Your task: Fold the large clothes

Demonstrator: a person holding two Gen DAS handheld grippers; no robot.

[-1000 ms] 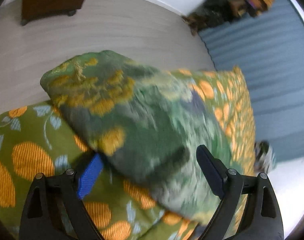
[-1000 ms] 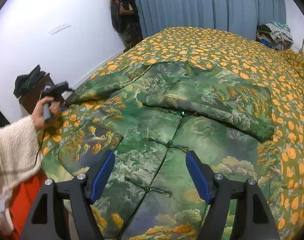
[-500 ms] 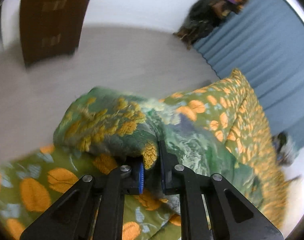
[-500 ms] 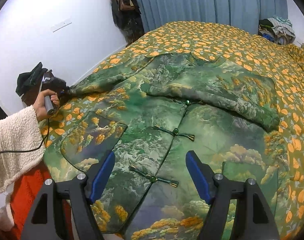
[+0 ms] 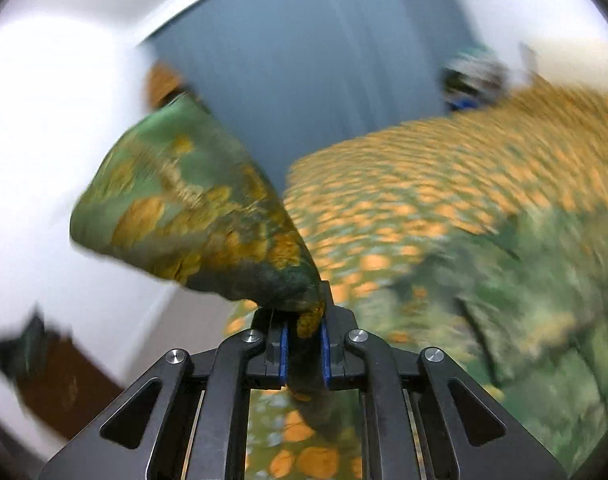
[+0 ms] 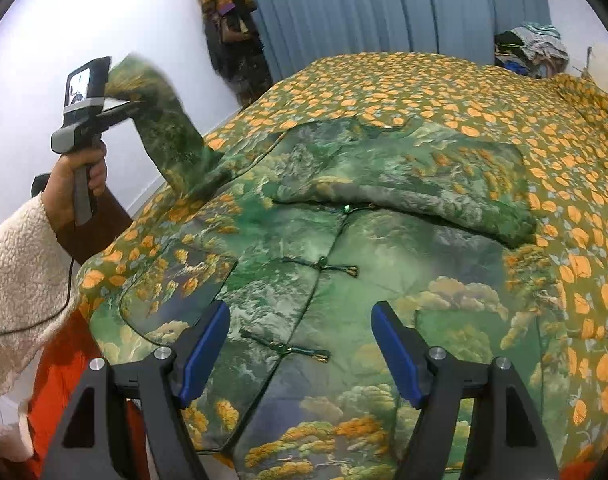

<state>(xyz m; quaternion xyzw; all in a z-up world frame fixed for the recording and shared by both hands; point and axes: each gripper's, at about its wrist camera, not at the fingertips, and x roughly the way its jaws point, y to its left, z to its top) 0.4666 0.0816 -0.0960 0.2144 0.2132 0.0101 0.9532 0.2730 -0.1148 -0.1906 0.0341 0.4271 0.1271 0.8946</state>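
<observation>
A large green jacket [image 6: 344,248] with a landscape print and knot buttons lies spread on the bed. Its right sleeve is folded across the chest. My left gripper [image 5: 304,338] is shut on the cuff of the left sleeve [image 5: 191,216] and holds it up in the air off the bed's left side; in the right wrist view that gripper [image 6: 119,110] is seen lifted in a hand, with the sleeve [image 6: 171,140] stretched up from the shoulder. My right gripper [image 6: 299,344] hovers open over the jacket's lower front, nothing between its fingers.
The bed has an olive cover with orange leaves [image 6: 484,96]. A blue curtain [image 6: 384,4] runs behind it. Clothes hang at the wall corner [image 6: 231,28], and a pile of clothes [image 6: 532,48] lies at the far right. A brown cabinet [image 5: 63,384] stands left of the bed.
My left gripper closed on the sleeve cuff, then rose, rolled and swung toward the bed with it. The right gripper shifted slightly forward over the jacket, still open.
</observation>
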